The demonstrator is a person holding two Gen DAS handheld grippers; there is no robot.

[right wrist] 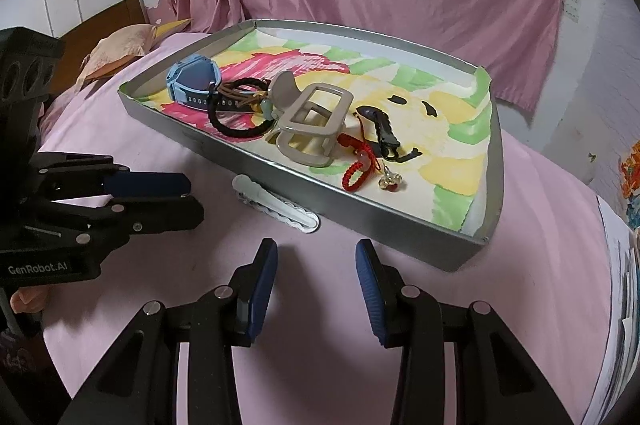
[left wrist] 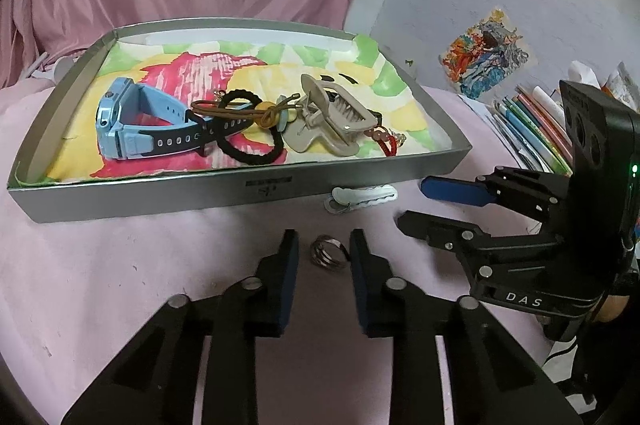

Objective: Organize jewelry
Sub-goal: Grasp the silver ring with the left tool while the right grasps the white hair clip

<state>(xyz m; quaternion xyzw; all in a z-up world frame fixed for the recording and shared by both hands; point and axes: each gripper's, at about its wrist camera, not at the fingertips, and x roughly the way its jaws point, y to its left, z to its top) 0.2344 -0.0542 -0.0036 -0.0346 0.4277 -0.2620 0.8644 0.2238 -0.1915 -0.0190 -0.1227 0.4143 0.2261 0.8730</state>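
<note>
A shallow silver tray (left wrist: 140, 195) on a pink bed sheet (left wrist: 100, 285) holds a blue watch (left wrist: 120, 123), black hair tie (left wrist: 248, 149), beige hair clip (left wrist: 332, 113) and red cord charm (right wrist: 356, 169). Against the tray's near wall lies a white clip (left wrist: 362, 196). A metal ring (left wrist: 328, 252) sits nearer still, between the open left claw (left wrist: 324, 249) fingers. The right claw (right wrist: 316, 257) is open, empty. Labels: "DAS", "GenRobot.AI".

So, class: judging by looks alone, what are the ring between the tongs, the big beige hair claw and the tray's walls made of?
Ring: metal, apparently; grey coiled bands with a shiny glint. Hair claw: probably matte plastic; even beige, moulded teeth. Tray walls: thin silver-grey sheet with a dull sheen, metal or coated card; the look leaves it open.
</note>
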